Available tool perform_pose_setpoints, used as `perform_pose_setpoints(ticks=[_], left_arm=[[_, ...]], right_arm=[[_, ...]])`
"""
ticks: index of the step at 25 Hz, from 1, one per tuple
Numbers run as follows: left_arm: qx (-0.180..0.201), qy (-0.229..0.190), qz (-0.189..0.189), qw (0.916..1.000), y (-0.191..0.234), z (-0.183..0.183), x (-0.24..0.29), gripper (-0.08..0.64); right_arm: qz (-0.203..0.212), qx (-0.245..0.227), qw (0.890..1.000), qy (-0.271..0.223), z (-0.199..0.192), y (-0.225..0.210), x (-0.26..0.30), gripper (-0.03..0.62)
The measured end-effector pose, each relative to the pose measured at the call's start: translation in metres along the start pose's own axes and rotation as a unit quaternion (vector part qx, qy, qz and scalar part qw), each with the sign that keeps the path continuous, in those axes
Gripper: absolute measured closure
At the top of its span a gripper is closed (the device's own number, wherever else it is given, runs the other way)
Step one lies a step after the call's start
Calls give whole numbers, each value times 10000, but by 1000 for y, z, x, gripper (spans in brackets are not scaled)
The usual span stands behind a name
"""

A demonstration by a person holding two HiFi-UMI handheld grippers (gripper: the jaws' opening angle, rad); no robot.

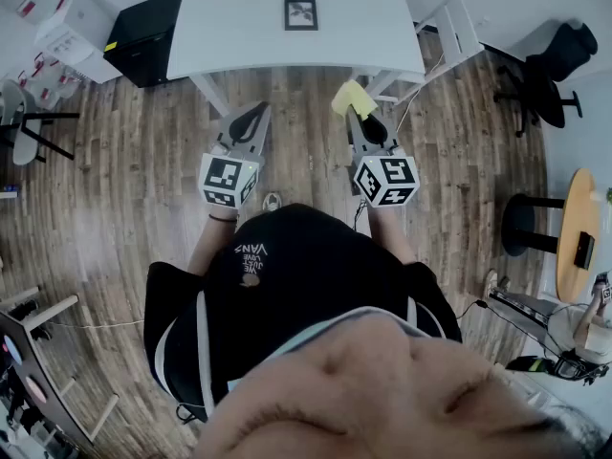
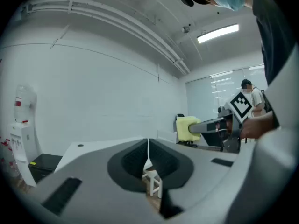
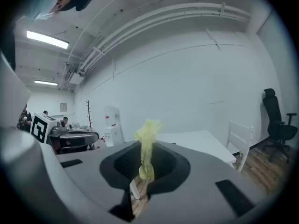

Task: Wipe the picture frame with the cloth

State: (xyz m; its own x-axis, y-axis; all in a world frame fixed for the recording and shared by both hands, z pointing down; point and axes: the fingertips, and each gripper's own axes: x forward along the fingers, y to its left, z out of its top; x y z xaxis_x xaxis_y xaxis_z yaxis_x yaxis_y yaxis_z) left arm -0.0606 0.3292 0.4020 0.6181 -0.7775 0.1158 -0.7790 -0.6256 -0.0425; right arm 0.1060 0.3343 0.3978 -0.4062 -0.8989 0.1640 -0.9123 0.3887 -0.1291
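Observation:
A small black picture frame point(image 1: 300, 14) lies flat on the white table point(image 1: 239, 36), far ahead of both grippers. My right gripper point(image 1: 355, 113) is shut on a yellow cloth point(image 1: 352, 98), held in the air just short of the table's near edge; in the right gripper view the cloth point(image 3: 146, 148) stands pinched between the jaws. My left gripper point(image 1: 251, 122) is shut with nothing in it, level with the right one. From the left gripper view the cloth point(image 2: 187, 128) and the right gripper show at the right.
A black cabinet point(image 1: 143, 36) stands left of the table, a white chair point(image 1: 457, 27) at its right end. Black office chairs point(image 1: 550, 65) and a round wooden table point(image 1: 579, 228) are at the right. A water dispenser point(image 2: 21, 129) stands by the wall.

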Motion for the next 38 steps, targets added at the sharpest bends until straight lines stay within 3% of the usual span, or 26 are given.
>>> perform_pose_setpoints(ticks=[6,24,38], left_arm=[[-42,13,2,10000,15,-3,4,541],[-184,172,-405,9989,63,-24,13,541],[-153,241,-240,9993,82,-21,75,541]], right_arm=[[78,114,9999,-85,3,4,13,546],[-319,342,9989,30,-7,22,51,546],[-165,395,9991,58,3,-30,102,546]])
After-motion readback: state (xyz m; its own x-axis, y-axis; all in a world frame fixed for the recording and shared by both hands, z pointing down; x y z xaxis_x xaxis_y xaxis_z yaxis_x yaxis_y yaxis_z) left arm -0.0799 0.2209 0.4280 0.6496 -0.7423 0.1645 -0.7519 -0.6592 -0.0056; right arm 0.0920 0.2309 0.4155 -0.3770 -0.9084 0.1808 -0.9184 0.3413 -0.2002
